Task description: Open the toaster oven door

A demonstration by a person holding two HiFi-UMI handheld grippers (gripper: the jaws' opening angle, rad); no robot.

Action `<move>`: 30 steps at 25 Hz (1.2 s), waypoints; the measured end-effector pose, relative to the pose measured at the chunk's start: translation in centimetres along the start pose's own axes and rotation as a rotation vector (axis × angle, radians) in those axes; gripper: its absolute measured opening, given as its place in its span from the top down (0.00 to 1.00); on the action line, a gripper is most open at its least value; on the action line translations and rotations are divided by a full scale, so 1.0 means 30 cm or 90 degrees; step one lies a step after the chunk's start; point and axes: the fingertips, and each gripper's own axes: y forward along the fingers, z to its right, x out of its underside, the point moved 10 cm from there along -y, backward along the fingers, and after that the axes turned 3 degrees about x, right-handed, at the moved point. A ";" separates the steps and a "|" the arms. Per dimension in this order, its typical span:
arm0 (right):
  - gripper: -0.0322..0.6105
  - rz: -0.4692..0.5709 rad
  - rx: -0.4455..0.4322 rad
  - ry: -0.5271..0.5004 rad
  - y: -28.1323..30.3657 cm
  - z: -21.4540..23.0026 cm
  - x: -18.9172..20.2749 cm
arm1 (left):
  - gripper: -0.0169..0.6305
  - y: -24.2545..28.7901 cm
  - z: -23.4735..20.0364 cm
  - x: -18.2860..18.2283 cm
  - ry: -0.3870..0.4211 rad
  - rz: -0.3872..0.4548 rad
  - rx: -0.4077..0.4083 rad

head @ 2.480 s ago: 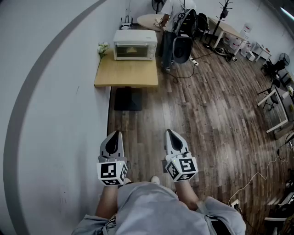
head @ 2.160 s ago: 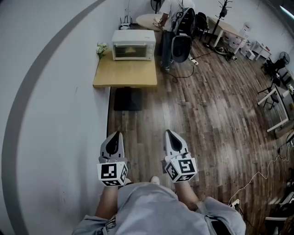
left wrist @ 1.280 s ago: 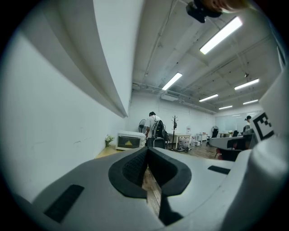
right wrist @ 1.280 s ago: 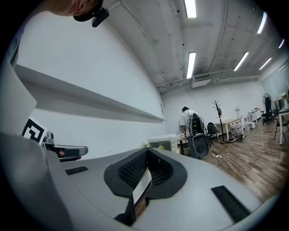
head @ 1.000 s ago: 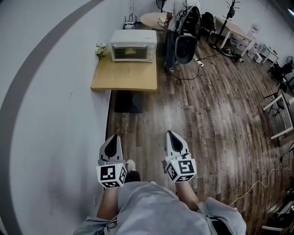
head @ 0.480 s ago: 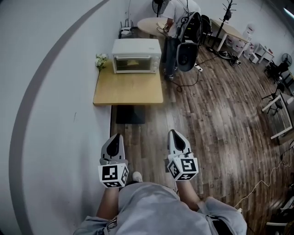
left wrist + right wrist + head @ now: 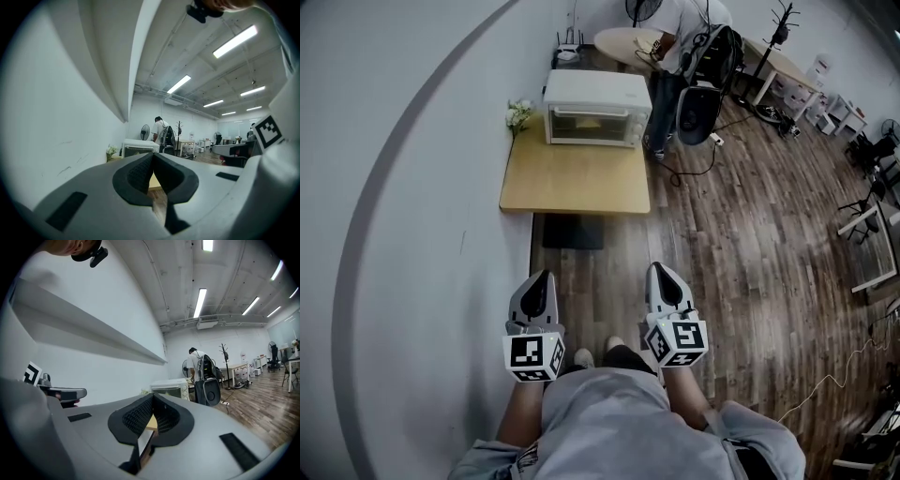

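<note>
Left tongs, right tongs: both pressed together, nothing between them, held low over the floor. Toaster oven: well ahead, at the far end of the worktop, door closed.

Hazards:
- The worktop's near edge may catch the tongs on approach.
- A person stands just beside the oven.
- Tongs not parted first would likely skid off the door.

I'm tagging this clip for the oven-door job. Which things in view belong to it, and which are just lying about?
Job: toaster oven, its closed door, left gripper, right gripper, both shut and empty, well short of the oven.
Lying about: wooden table under the oven, flowers beside it, standing person, round table, coat rack.
</note>
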 end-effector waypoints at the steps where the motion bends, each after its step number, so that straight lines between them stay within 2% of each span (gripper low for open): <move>1: 0.95 -0.002 -0.001 0.002 0.014 -0.003 0.006 | 0.97 0.007 -0.010 0.005 -0.001 -0.003 -0.001; 13: 0.95 -0.003 -0.005 0.004 0.245 0.026 0.038 | 0.97 0.206 -0.106 0.031 0.001 -0.013 -0.003; 21: 0.95 0.002 -0.003 0.000 0.521 0.107 0.002 | 0.97 0.475 -0.178 -0.025 0.015 -0.011 -0.004; 25: 0.95 -0.006 0.000 -0.023 0.665 0.158 -0.031 | 0.97 0.619 -0.201 -0.066 0.018 -0.014 -0.004; 30: 0.95 -0.042 -0.038 -0.033 0.843 0.204 -0.041 | 0.97 0.792 -0.230 -0.097 0.006 -0.010 -0.009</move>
